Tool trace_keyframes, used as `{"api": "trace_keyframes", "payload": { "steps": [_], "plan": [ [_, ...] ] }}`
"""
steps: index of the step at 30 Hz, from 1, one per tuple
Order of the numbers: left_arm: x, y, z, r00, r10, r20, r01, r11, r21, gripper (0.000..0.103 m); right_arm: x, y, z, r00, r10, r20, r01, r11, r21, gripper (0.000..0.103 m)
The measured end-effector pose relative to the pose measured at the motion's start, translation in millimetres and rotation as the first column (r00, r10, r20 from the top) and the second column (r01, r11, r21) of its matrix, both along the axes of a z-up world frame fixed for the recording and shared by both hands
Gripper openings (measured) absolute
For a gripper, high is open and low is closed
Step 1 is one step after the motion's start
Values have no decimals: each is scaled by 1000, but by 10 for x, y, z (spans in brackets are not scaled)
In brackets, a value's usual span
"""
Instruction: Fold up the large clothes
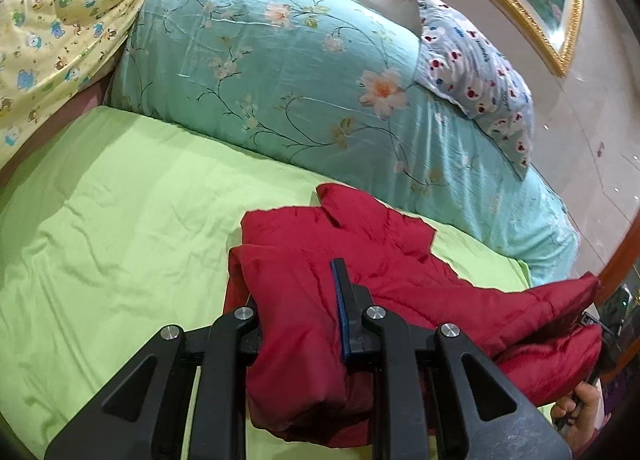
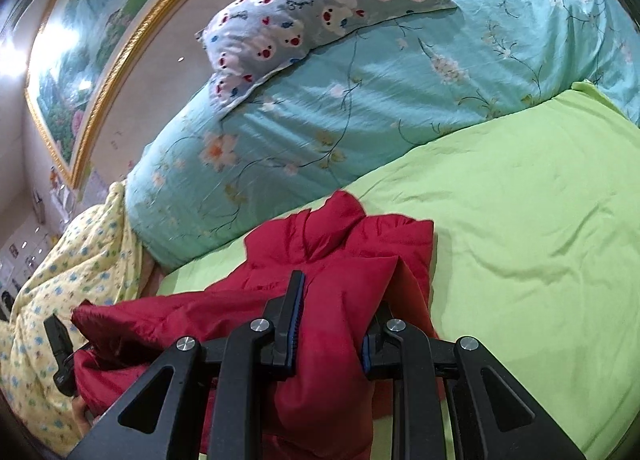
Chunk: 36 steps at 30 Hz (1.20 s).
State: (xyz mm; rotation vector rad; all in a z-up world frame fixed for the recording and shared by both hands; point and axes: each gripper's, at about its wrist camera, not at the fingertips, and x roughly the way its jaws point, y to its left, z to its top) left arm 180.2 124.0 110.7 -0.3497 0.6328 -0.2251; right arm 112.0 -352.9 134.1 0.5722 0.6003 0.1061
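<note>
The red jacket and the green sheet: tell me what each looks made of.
Red jacket: looks like a padded synthetic shell, perhaps nylon or polyester; it has a slight sheen and puffy stitched panels, and bunches thickly where both jaws clamp it.
Green sheet: looks like matte woven cotton or a cotton blend; it shows fine soft creases and no shine.

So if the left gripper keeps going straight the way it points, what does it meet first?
The left gripper is already clamped on the padded red jacket. Straight ahead lies more of that jacket, then probably the turquoise floral quilt, though depth is unclear.
</note>
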Motion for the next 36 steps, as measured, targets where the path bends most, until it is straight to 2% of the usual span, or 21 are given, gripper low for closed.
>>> {"api": "trace_keyframes", "payload": {
  "steps": [11, 18, 22, 28, 36],
  "plan": [
    [767, -78, -256, 995, 74, -71, -73, 997, 20, 19, 644, -171, -286, 995, -87, -56, 87, 996, 8, 22],
    [1237, -213, -552, 988, 93, -124, -82, 993, 89, 19, 1075, -208, -578, 986, -120, -116, 120, 993, -10, 22],
    [1450, -256, -733, 985, 92, -145, -78, 992, 94, 20, 1261, -220, -771, 980, -140, -144, 138, 990, -28, 22],
    [1676, -339, -838, 983, 105, -149, -86, 988, 128, 22, 1479, -241, -984, 973, -162, -165, 157, 987, -39, 23],
    [2002, -393, -945, 976, 116, -183, -90, 985, 148, 23, 1727, -248, -1116, 969, -174, -175, 167, 984, -54, 24]
  ]
}}
